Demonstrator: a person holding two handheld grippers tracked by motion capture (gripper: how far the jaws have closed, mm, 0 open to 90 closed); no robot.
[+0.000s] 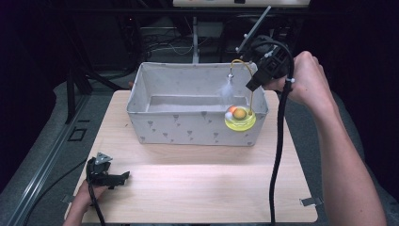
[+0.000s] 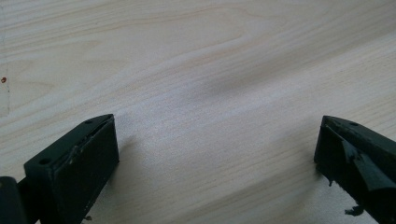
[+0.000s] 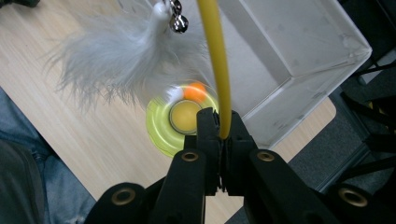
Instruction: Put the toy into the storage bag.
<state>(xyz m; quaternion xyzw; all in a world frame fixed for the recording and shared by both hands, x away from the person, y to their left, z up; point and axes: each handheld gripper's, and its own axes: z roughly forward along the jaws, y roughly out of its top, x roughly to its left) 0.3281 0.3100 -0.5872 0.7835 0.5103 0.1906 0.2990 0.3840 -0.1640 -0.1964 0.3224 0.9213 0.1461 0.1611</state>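
A cat toy hangs from my right gripper (image 1: 254, 84), which is shut on its thin yellow wire (image 1: 251, 96). The toy's yellow-green round base (image 1: 240, 120) with an orange ball hovers over the front right corner of the grey fabric box (image 1: 188, 129). A white feather (image 1: 227, 88) and a small bell dangle from the wire's arched end. In the right gripper view the jaws (image 3: 219, 126) pinch the wire (image 3: 214, 60), with the feather (image 3: 121, 56) and base (image 3: 161, 128) beyond. My left gripper (image 1: 123, 177) rests at the table's front left, open, with bare wood between its jaws (image 2: 217, 154).
The box stands open-topped at the back middle of the light wooden table (image 1: 197, 183), and its inside looks bare (image 3: 299, 51). A black cable (image 1: 277, 155) trails from the right gripper down across the table's right side. Dark floor and stands surround the table.
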